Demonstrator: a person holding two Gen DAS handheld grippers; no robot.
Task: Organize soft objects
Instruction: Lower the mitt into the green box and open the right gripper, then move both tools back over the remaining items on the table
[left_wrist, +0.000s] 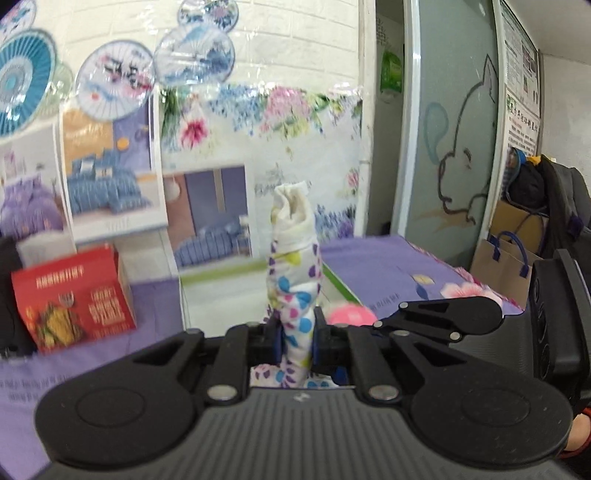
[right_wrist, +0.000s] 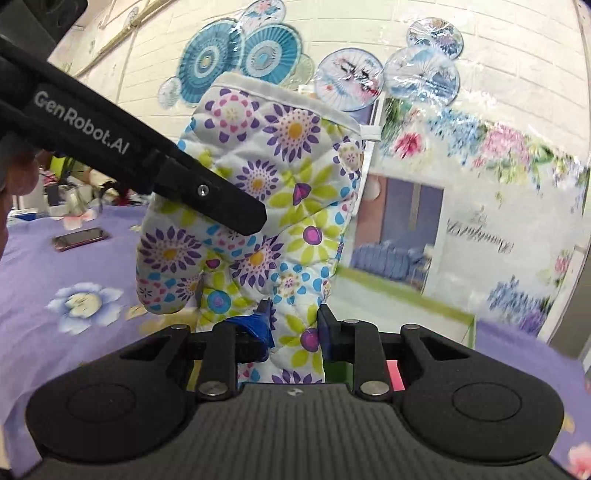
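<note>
A quilted floral oven mitt (right_wrist: 266, 192) is held upright above the purple table, cuff up, thumb at the left. My right gripper (right_wrist: 293, 332) is shut on its lower end. My left gripper (left_wrist: 293, 341) is shut on the mitt (left_wrist: 293, 280) seen edge-on, and its black fingers (right_wrist: 221, 199) reach in from the upper left of the right wrist view onto the mitt's middle. Part of the right gripper (left_wrist: 443, 319) shows at the right of the left wrist view.
A purple flowered cloth (right_wrist: 74, 266) covers the table. A phone (right_wrist: 79, 238) lies at the left. A red box (left_wrist: 74, 302) and a pink ball (left_wrist: 351, 315) sit on the table. Bedding posters and paper fans line the wall behind. Bags stand at the right (left_wrist: 509, 258).
</note>
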